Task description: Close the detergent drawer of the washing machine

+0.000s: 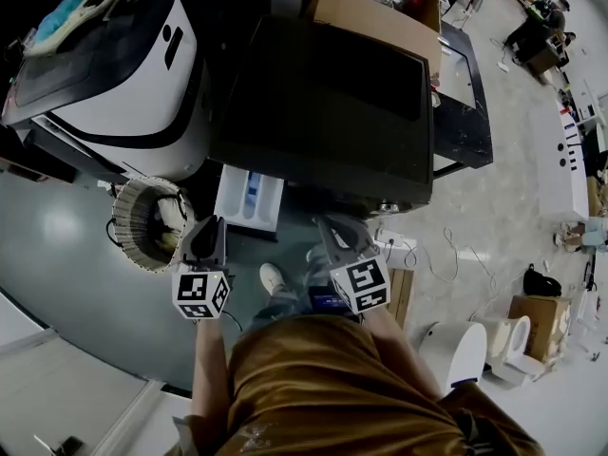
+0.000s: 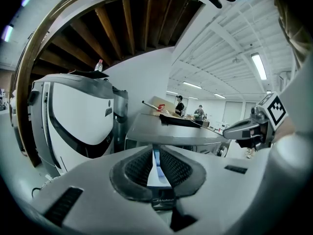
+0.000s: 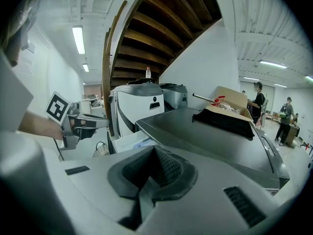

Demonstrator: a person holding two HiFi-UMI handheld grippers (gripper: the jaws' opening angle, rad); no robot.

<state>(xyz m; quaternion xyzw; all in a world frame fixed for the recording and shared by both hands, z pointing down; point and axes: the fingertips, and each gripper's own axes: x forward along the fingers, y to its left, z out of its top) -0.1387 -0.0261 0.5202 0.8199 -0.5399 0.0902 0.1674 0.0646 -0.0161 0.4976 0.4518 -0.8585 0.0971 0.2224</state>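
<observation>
detergent drawer [image 1: 249,196] stands pulled out of washing machine [image 1: 332,103] front, left side, toward the person. left gripper [image 1: 209,228] on the near side of the drawer, aimed at it, not touching as far as I can tell; pads a thin crack apart, nothing gripped. right gripper [image 1: 330,226] further right by the machine's near edge, pads together, empty

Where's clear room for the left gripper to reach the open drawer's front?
Bare floor between the wicker basket and the shoe, right before the drawer. The washer top is bare in front; its rear is crowded by a cardboard box.
</observation>
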